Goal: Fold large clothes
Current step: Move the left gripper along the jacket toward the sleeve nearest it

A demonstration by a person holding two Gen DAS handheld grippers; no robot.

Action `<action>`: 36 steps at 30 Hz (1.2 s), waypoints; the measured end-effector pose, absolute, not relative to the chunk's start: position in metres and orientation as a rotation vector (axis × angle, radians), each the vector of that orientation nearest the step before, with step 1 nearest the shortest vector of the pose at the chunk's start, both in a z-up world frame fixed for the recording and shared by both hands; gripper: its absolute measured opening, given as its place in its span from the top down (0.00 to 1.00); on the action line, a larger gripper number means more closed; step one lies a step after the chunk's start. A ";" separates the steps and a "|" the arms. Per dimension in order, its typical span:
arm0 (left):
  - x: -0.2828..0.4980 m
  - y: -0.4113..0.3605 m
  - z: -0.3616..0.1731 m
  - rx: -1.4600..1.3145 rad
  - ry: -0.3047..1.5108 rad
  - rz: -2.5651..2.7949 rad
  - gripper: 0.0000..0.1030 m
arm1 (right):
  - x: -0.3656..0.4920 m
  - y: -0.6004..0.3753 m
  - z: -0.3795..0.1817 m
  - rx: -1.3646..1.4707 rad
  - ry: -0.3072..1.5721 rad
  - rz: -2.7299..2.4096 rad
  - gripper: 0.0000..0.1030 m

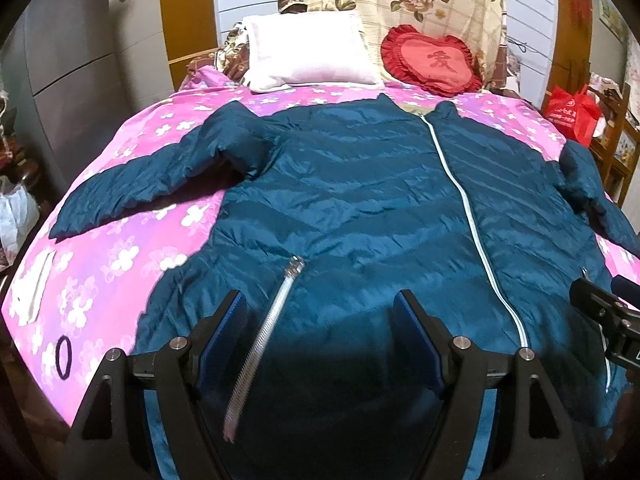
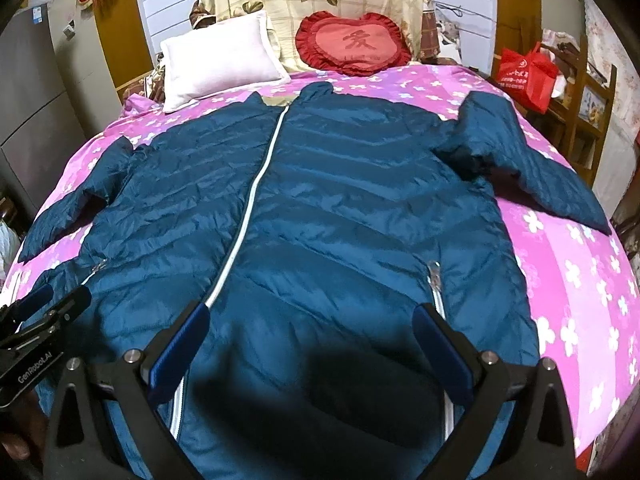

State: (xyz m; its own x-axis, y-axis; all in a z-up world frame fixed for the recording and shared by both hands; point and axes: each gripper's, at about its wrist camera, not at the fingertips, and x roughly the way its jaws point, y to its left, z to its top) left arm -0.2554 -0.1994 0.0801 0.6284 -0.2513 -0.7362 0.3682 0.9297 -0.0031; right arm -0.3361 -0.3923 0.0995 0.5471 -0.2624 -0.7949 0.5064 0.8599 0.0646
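Black hand-held gripper (labelled "GenRoboLAI") beside jacket.

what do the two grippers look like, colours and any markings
Both are matte black with angular, cut-out linkage arms and round silver pivot pins. The left gripper and right gripper each carry flat blue pads on their two fingers. White "GenRobot.AI" lettering marks the left gripper's body. No cables or sleeves show.
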 end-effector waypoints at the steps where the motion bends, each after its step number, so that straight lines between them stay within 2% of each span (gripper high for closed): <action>1: -0.252 -0.198 0.081 0.151 0.816 -0.350 0.48 | -0.332 -0.392 0.100 0.296 0.882 -0.460 0.00; 36: -0.168 -0.179 0.072 0.108 0.839 -0.238 0.48 | -0.234 -0.382 0.077 0.263 0.906 -0.398 0.00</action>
State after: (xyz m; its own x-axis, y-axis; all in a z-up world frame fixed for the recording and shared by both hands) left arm -0.1683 -0.1789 0.0716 0.6437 -0.1660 -0.7471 0.2512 0.9679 0.0013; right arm -0.2344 -0.3819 0.0765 0.5516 -0.2226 -0.8038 0.4406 0.8961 0.0542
